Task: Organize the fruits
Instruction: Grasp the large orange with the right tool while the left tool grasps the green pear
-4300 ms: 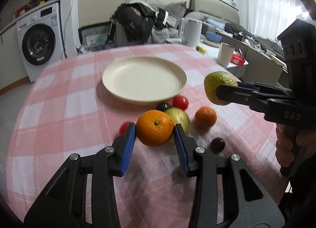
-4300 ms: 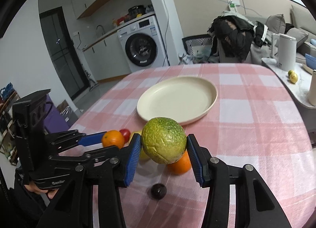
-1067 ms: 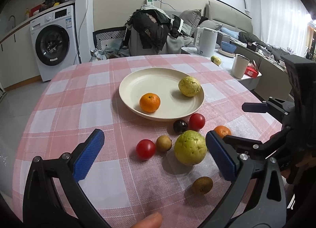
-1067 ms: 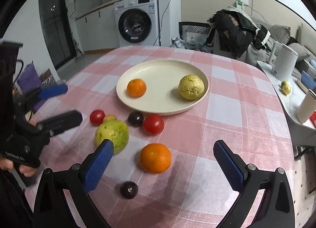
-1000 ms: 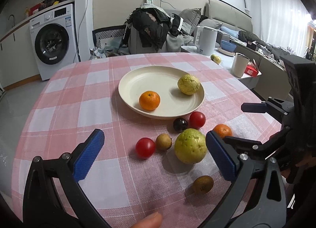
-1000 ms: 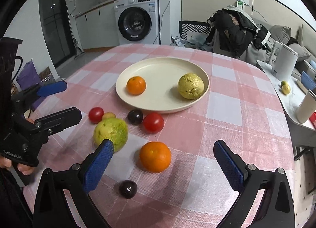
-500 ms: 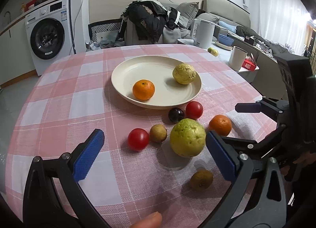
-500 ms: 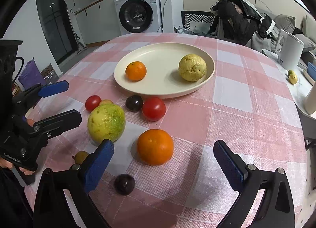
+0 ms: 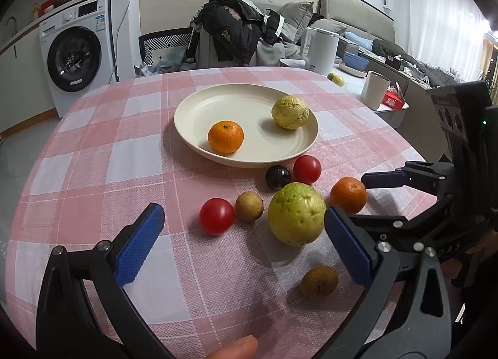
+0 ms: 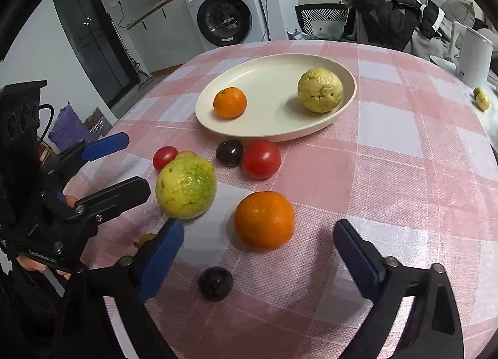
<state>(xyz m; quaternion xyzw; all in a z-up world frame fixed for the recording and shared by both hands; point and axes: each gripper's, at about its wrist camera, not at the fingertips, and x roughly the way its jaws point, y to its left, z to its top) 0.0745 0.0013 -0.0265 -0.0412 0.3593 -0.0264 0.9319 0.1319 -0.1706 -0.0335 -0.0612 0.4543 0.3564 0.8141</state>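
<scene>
1. the cream plate (image 9: pixel 193 128) sits near the middle of the pink checked tablecloth (image 9: pixel 93 153) and already holds two fruits: a small orange (image 9: pixel 225 136) on its near left side and a wrinkled yellow-green fruit (image 9: pixel 290 111) towards its right rim, well apart so neither rolls into the other
2. the rest lie loose on the cloth just in front of the plate: a dark plum (image 9: pixel 278 176) and a red tomato (image 9: pixel 307 169) close to the rim, a second tomato (image 9: pixel 216 215) touching or nearly touching a small brown fruit (image 9: pixel 249 205), a big green guava (image 9: pixel 295 213), a larger orange (image 10: pixel 264 221), another brown fruit (image 9: pixel 319 281) and a second plum (image 10: pixel 215 283) nearest the person
3. the left gripper (image 9: pixel 246 243) has its jaws spread wide and holds nothing; the guava sits ahead of its right pad, so that looks like its next pick
4. the right gripper (image 10: pixel 258 262) is also empty, its jaws have just been closing a little, and the larger orange lies between and just ahead of the blue pads (image 10: pixel 356 257), not yet touched
5. judging by this, each hand is lined up on its own fruit so both can go to the plate, with most fruit not yet moved
</scene>
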